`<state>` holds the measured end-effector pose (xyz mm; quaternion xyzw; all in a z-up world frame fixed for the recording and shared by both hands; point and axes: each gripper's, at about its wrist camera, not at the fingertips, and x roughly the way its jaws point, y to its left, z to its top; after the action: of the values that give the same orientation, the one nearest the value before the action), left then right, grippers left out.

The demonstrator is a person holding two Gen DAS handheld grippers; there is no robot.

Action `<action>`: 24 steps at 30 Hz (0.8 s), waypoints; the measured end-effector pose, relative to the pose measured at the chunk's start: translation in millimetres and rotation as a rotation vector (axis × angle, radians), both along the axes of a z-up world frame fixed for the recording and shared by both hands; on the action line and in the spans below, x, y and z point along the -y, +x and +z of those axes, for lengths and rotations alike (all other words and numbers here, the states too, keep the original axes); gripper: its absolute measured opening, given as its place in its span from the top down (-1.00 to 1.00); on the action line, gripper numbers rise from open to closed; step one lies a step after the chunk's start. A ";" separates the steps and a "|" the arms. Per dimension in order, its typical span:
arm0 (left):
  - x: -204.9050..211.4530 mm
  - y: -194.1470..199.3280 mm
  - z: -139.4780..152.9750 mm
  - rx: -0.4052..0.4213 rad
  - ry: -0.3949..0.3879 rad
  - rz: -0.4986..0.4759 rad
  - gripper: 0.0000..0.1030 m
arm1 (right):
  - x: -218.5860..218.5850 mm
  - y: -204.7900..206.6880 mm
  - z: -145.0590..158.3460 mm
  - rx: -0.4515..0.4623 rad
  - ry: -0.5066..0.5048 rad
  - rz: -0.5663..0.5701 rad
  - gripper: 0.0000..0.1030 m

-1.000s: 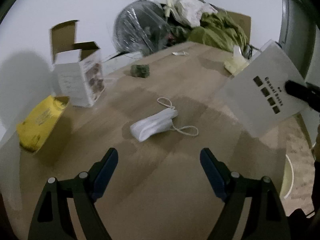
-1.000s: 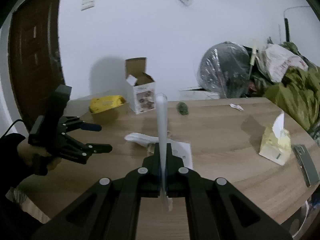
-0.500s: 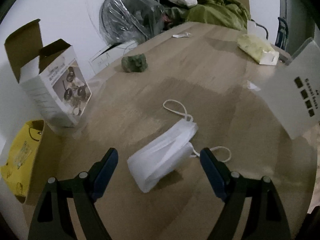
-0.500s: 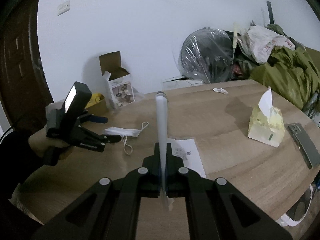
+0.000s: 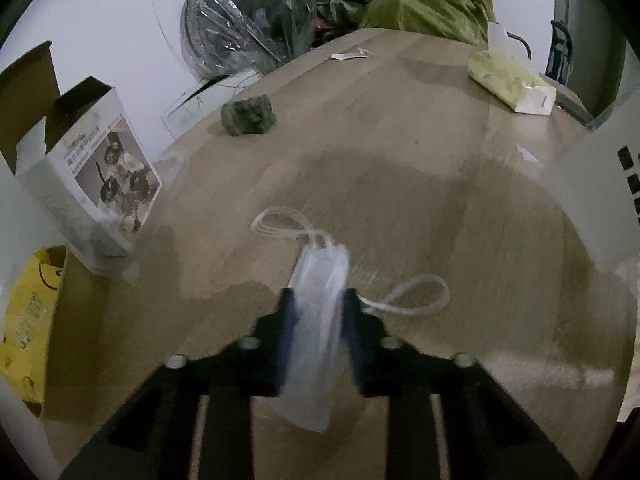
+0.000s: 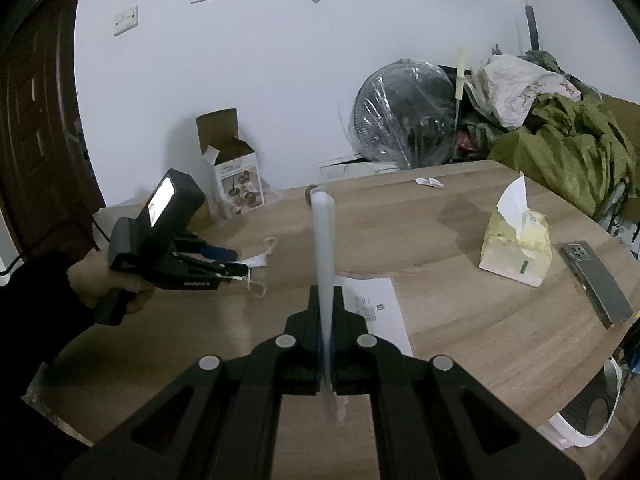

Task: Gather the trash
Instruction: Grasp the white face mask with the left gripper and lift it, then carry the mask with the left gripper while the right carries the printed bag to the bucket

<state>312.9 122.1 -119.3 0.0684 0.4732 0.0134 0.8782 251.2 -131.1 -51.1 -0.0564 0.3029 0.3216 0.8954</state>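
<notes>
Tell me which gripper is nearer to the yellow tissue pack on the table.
Right. The right gripper, shut on a flat white box, sits just left of the tissue pack. The left gripper, shut on the face mask, is farther away across the table.

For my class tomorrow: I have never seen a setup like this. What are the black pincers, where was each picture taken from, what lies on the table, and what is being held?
There is no robot here: a person holds a two-finger gripper in each hand, each with a fisheye camera looking along its fingers. One picture comes from the left gripper, which is shut on a white face mask. The other comes from the right gripper, shut on a thin white card seen edge-on; it also shows the left gripper from the side. On the wooden table lie an open product box, a green lump, a tissue pack, a phone, a printed sheet and a small wrapper.
</notes>
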 end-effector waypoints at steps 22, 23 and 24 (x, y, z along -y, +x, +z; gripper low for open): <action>50.6 -81.9 89.8 0.247 -0.089 -0.052 0.92 | 30.6 -57.7 42.8 0.099 -0.004 -0.069 0.95; 55.6 -86.4 94.9 0.261 -0.090 -0.063 0.92 | 33.3 -61.8 44.8 0.104 -0.003 -0.073 0.95; 59.3 -89.5 98.4 0.269 -0.090 -0.071 0.92 | 35.3 -65.1 46.5 0.108 -0.004 -0.078 0.95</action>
<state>223.4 62.8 -21.0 0.0431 0.3486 -0.0297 0.9358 186.2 -166.4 -4.7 -0.0633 0.2569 0.2822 0.9222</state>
